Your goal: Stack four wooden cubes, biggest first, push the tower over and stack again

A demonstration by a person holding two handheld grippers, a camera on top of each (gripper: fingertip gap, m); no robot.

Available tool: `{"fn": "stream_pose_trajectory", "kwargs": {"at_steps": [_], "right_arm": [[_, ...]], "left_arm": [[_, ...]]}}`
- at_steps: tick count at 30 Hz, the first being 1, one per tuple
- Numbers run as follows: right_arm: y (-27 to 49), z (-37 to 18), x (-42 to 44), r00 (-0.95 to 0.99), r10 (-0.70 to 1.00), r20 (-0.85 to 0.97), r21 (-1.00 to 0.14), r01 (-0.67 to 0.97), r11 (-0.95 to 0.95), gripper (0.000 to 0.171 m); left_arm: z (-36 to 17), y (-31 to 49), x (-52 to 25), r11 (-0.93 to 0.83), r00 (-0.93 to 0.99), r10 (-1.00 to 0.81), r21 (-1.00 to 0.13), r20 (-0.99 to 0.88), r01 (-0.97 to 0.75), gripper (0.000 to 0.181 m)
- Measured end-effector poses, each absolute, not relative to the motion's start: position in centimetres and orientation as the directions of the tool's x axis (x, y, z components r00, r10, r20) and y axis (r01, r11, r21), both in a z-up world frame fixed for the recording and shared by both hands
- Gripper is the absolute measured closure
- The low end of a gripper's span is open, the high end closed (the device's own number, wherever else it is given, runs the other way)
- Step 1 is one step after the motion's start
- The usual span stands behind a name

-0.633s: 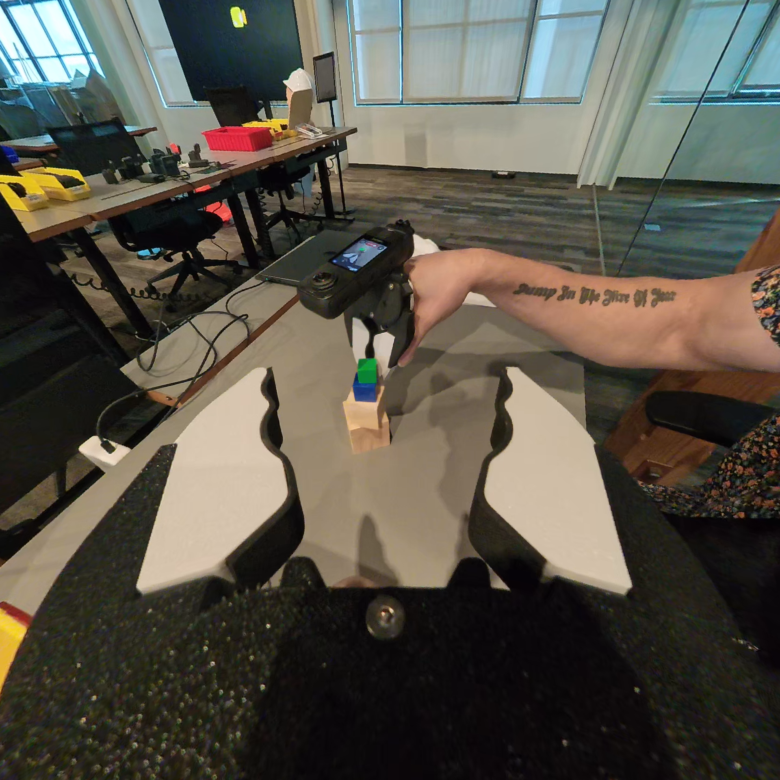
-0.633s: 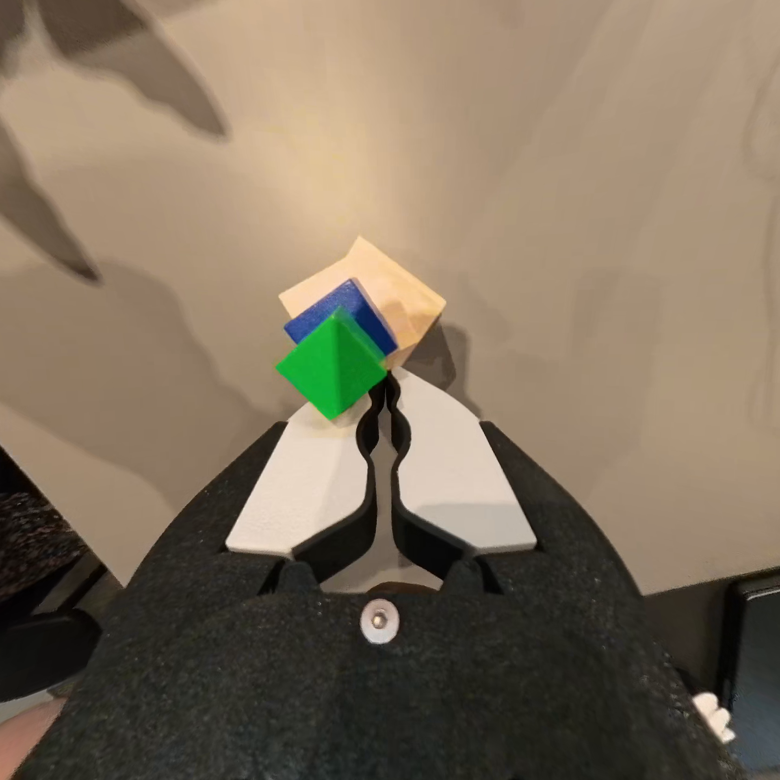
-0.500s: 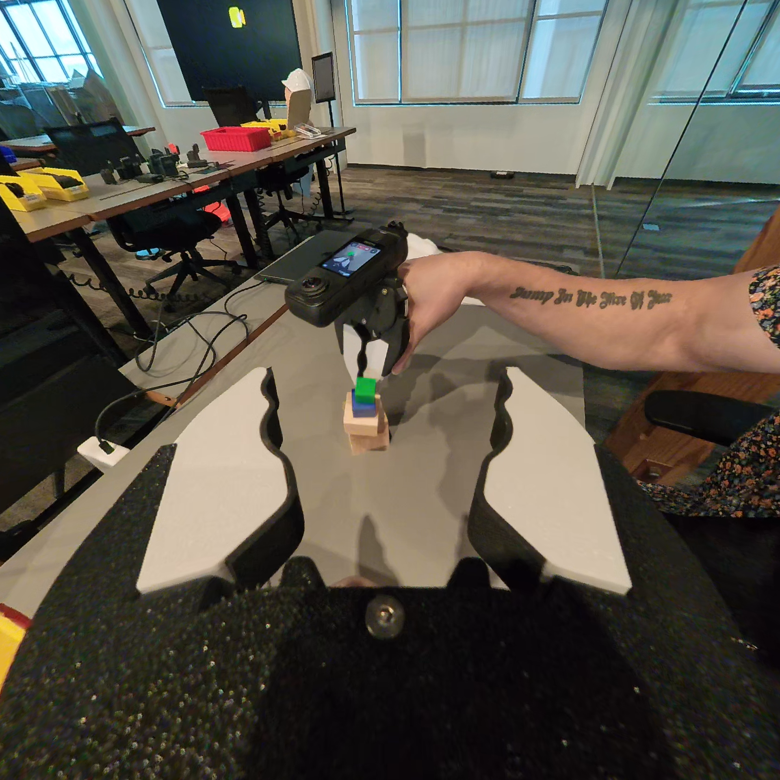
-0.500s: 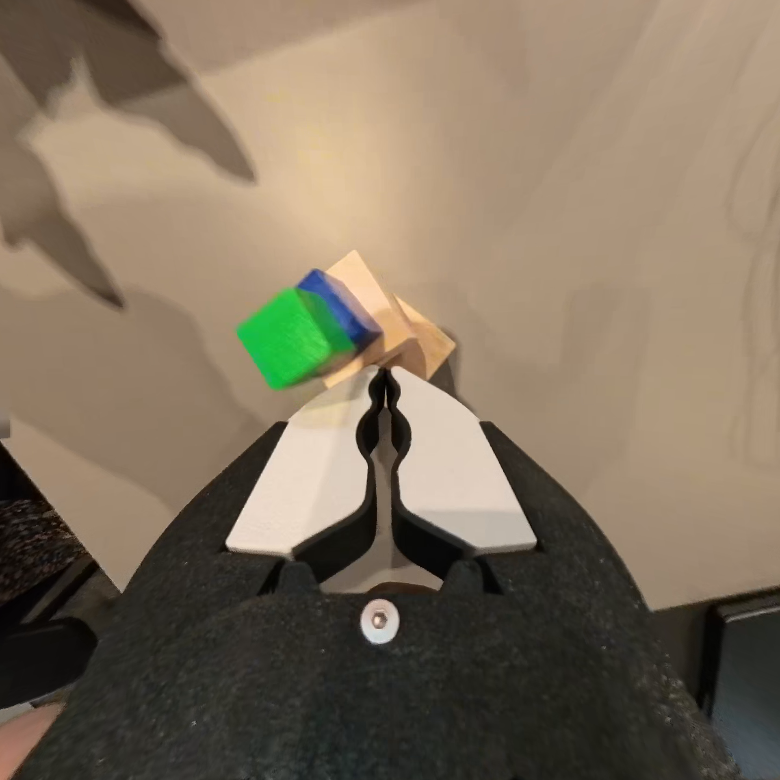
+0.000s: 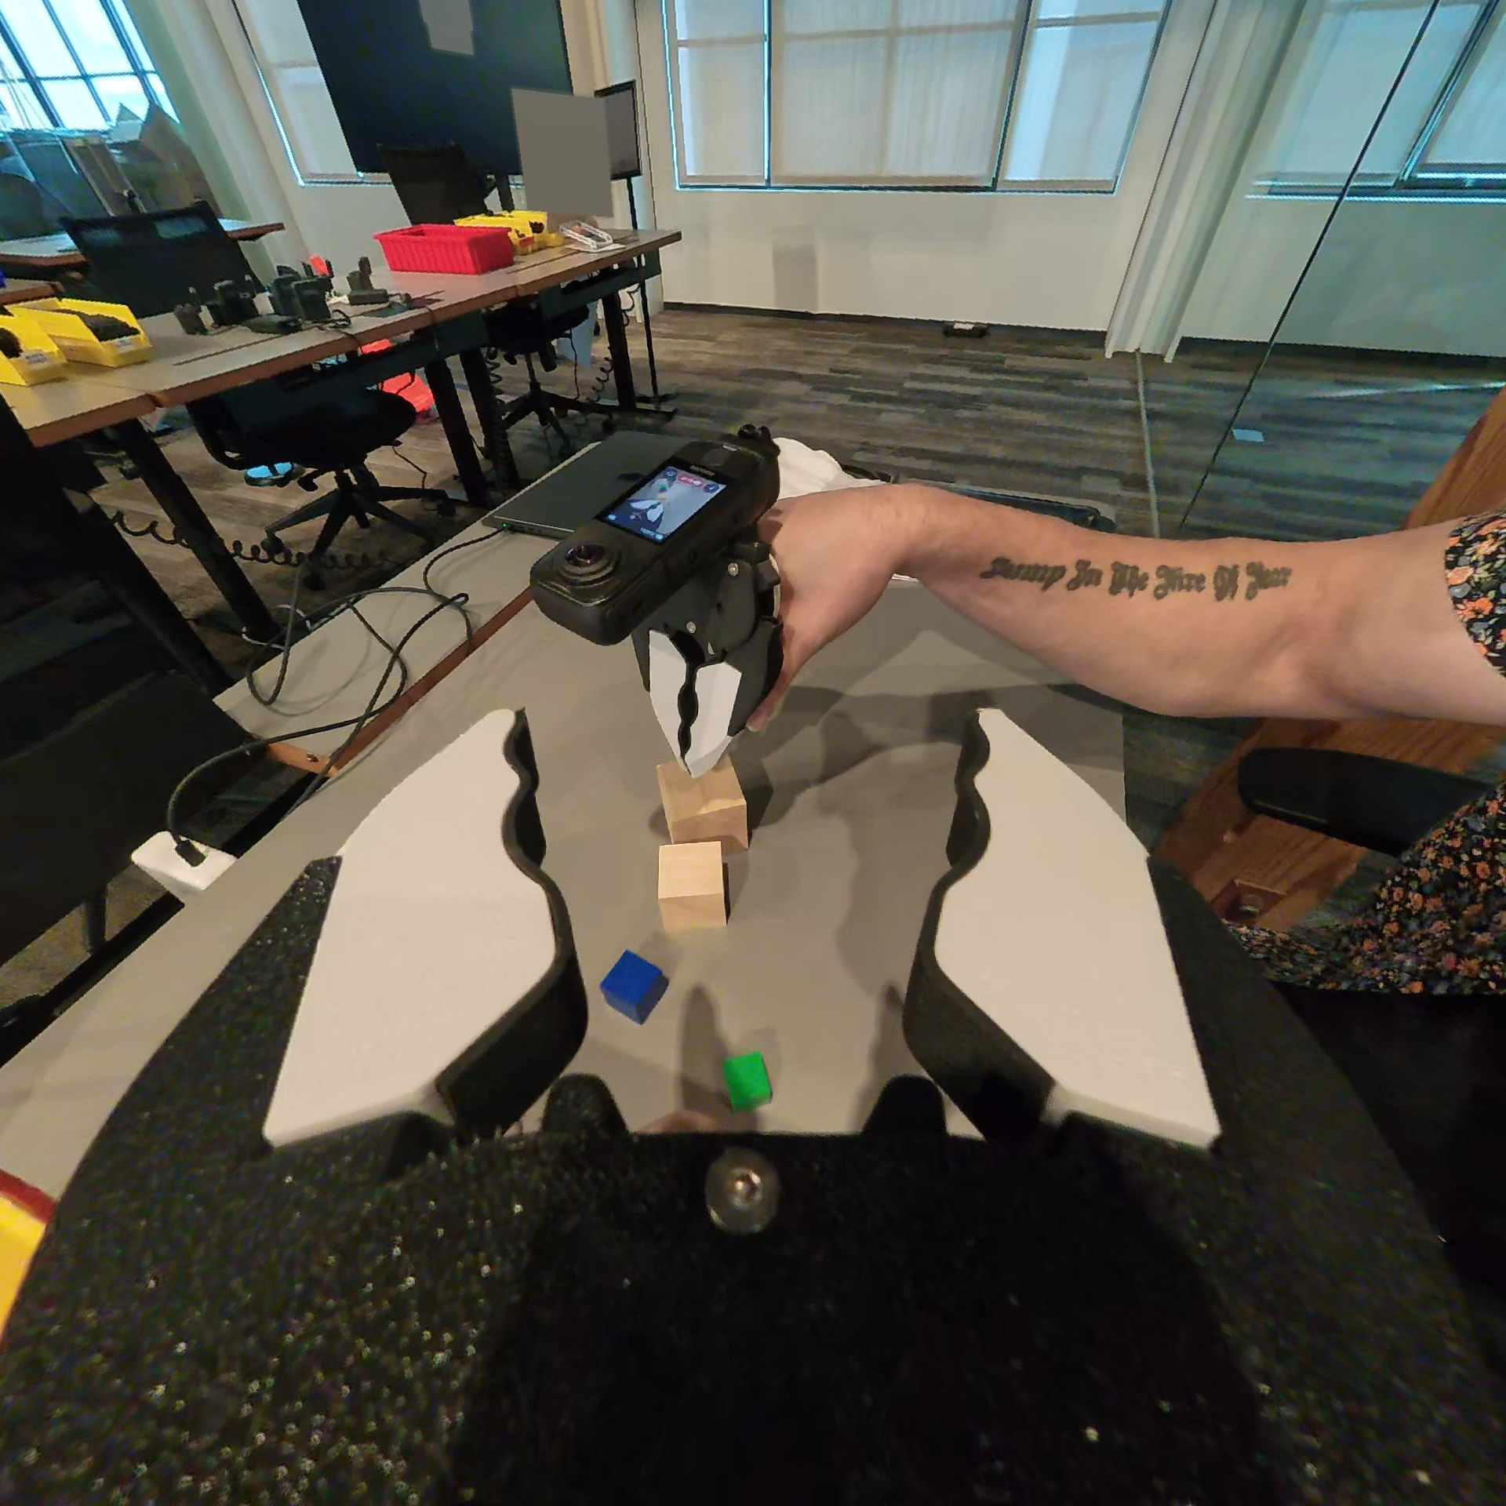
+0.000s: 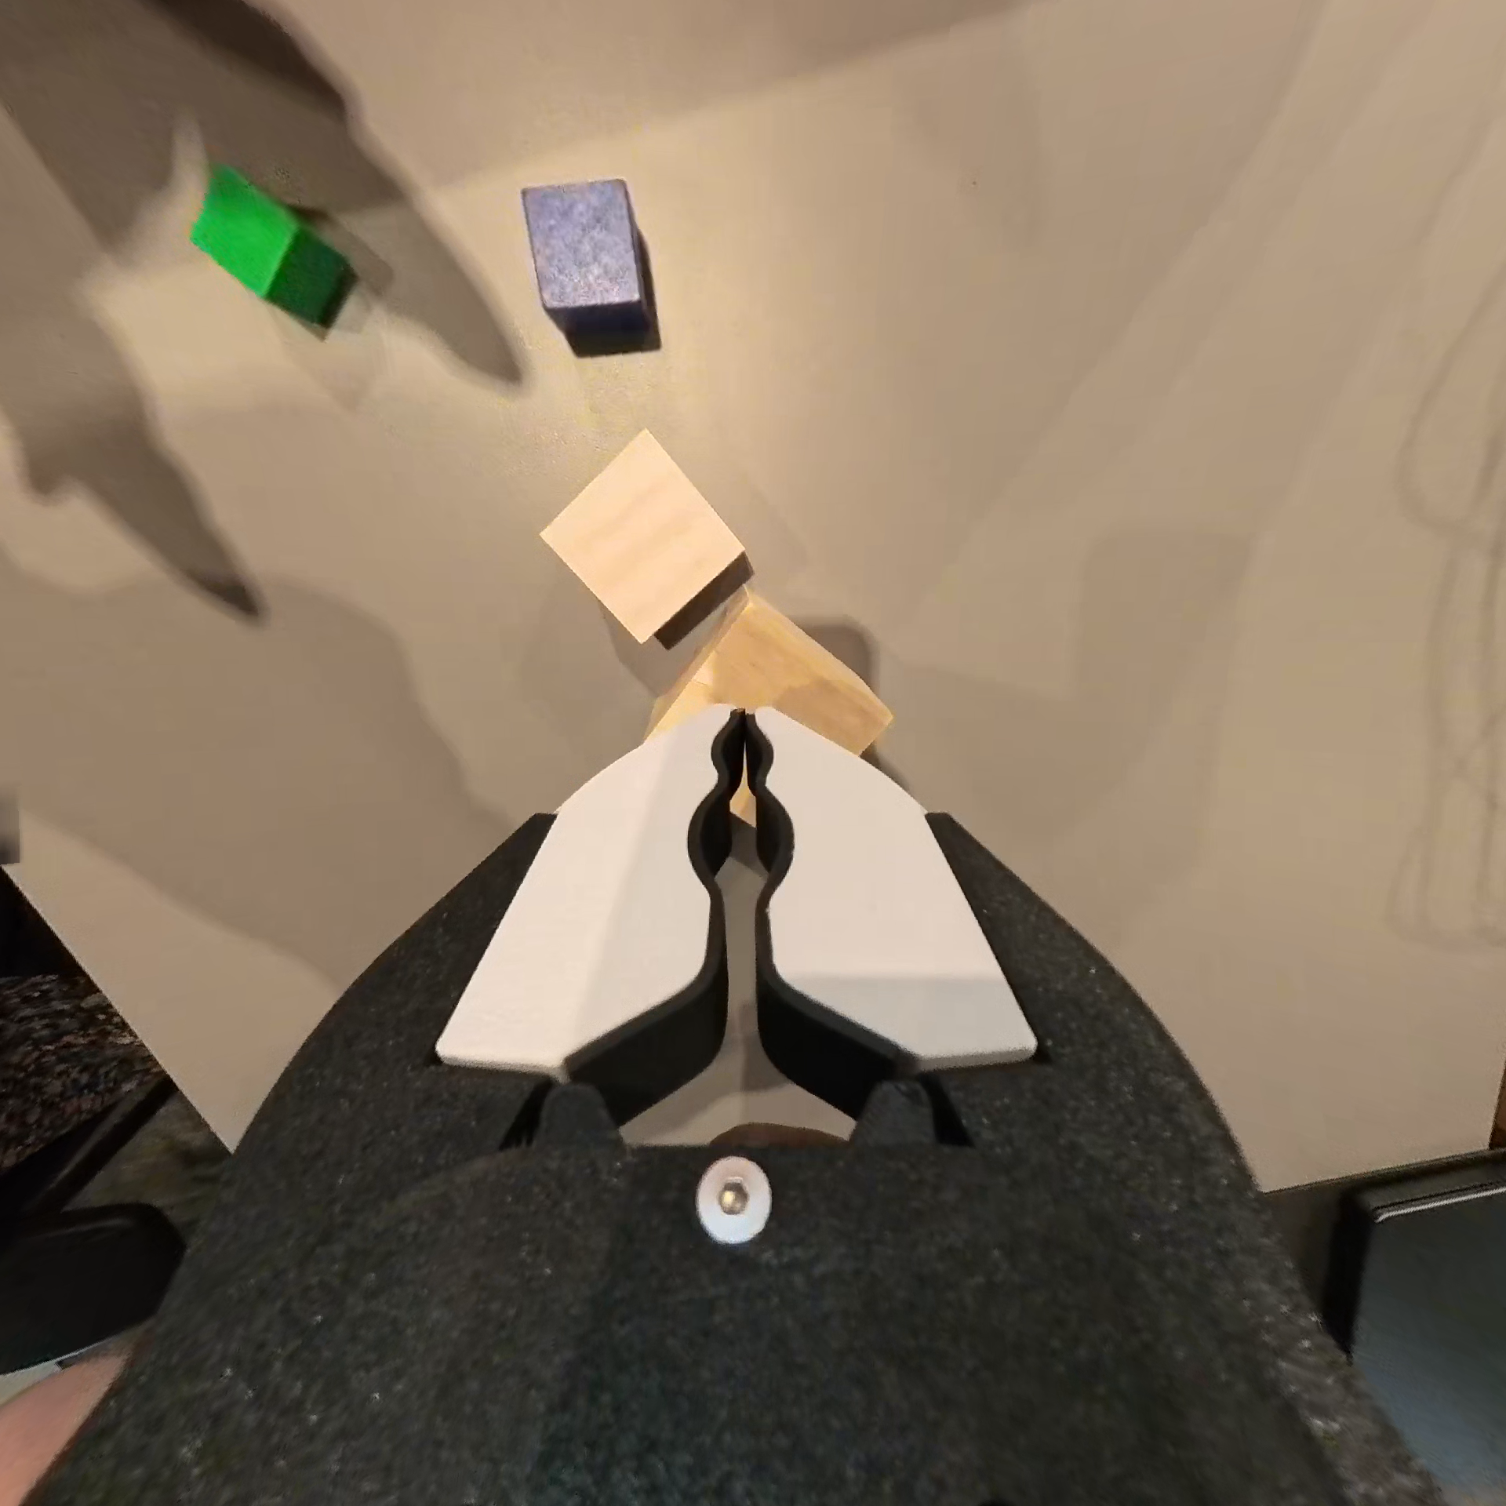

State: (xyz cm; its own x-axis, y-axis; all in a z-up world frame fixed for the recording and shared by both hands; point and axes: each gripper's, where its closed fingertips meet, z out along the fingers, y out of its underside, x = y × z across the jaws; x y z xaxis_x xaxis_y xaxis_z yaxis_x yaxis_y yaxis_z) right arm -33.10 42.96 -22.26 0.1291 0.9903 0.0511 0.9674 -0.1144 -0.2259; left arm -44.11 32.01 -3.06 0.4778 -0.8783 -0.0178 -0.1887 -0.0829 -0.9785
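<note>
Four blocks lie apart on the grey table (image 5: 831, 921). A larger wooden cube (image 5: 705, 805) (image 6: 794, 693) sits farthest from my left gripper. A smaller wooden cube (image 5: 691, 884) (image 6: 644, 542) lies just in front of it. A blue cube (image 5: 633, 984) (image 6: 588, 253) and a green cube (image 5: 746, 1081) (image 6: 265, 244) lie nearer my left gripper. My right gripper (image 6: 743, 715) (image 5: 694, 762) is shut and empty, its tips at the larger wooden cube's top. My left gripper (image 5: 746, 815) is open and empty, low over the table, with the blocks between its fingers.
A closed laptop (image 5: 583, 489) and black cables (image 5: 358, 644) lie at the table's far left. Its dark edge (image 6: 1426, 1255) shows in the right wrist view. Desks with a red bin (image 5: 444, 247), yellow bins (image 5: 73, 338) and office chairs stand beyond. A wooden chair (image 5: 1336, 815) is at right.
The stack of four blocks has toppled toward my left gripper. The green, blue and smaller wooden cubes now lie scattered on the table. My shut right gripper pushed forward against the stack.
</note>
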Motion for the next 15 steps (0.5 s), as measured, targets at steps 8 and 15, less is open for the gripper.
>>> {"fn": "stream_pose_trajectory", "kwargs": {"at_steps": [8,15], "right_arm": [[42.9,-22.1,-32.7,0.134,0.99,0.054,-0.232,0.966,-0.118,0.171],[42.6,-20.8,-31.4,0.2,0.977,0.077,-0.306,0.937,-0.168,0.144]], "left_arm": [[-3.5,32.0,-43.5,-0.09,0.472,-0.881,-0.974,-0.02,-0.208,0.084],[-4.2,32.2,-43.1,-0.105,0.472,-0.881,-0.967,-0.018,-0.232,0.083]]}}
